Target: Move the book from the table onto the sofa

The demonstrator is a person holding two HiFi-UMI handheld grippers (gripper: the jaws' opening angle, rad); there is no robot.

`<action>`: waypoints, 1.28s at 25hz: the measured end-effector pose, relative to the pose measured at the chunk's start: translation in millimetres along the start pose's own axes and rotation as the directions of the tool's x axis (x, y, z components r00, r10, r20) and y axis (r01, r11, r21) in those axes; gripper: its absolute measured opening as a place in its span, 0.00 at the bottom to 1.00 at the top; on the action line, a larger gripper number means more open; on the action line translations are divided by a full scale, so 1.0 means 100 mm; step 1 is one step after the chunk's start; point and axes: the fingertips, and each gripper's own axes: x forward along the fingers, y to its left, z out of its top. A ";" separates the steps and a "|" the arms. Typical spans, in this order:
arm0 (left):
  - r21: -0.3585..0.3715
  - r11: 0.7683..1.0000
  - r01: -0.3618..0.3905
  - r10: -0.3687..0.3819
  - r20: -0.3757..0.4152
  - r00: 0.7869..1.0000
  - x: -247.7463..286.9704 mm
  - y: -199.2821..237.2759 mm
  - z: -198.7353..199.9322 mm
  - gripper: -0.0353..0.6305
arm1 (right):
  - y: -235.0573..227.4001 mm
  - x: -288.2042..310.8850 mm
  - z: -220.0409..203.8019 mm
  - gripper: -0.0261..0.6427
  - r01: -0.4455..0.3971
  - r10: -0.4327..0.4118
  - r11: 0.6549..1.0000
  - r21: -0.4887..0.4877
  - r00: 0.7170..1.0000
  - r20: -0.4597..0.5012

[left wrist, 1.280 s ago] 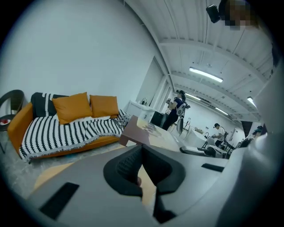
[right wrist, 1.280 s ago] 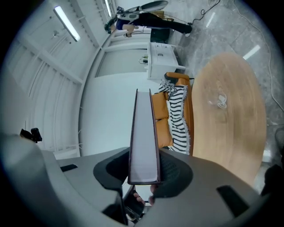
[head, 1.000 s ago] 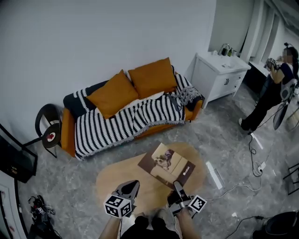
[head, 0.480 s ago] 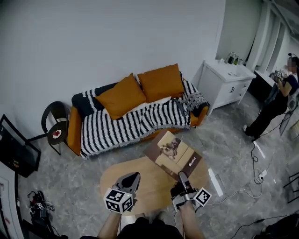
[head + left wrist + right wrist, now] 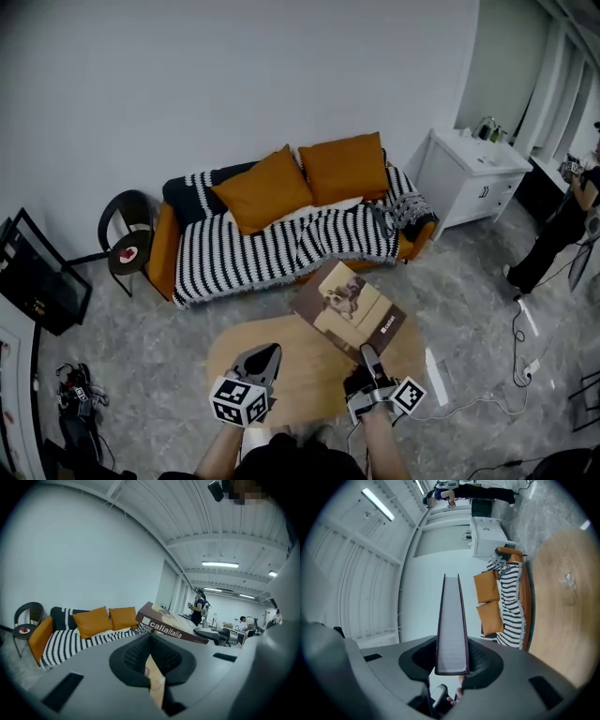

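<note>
My right gripper [image 5: 367,356] clamps the book [image 5: 352,309] by its near edge, over the oval table's [image 5: 281,375] far right. The left gripper's [image 5: 262,358] jaws are together, empty. Held by one edge, it could sag and slip before the sofa [image 5: 281,248].

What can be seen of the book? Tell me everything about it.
The book is a large, thin hardback with a dark brown cover, a beige picture panel on its front and white lettering along one edge. The right gripper clamps its near edge, with the pale page block between the jaws. It is held tilted above the far side of the wooden table, its far end toward the sofa. The left gripper does not touch it.
</note>
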 end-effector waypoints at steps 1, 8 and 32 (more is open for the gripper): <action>-0.004 1.000 -0.019 0.019 0.004 1.000 -0.04 0.01 -0.01 0.07 | -0.01 0.01 -0.03 0.27 0.000 0.000 1.000 0.005 1.000 -0.017; -0.059 0.978 -0.202 0.204 0.043 0.978 -0.60 0.24 -0.14 0.08 | -0.10 0.22 -0.56 0.27 -0.002 0.009 0.999 0.034 0.980 -0.199; -0.270 0.669 -0.692 0.726 0.040 0.686 -3.36 1.22 -0.73 0.07 | -0.03 0.55 -3.57 0.27 0.064 0.053 0.989 0.135 0.697 -0.715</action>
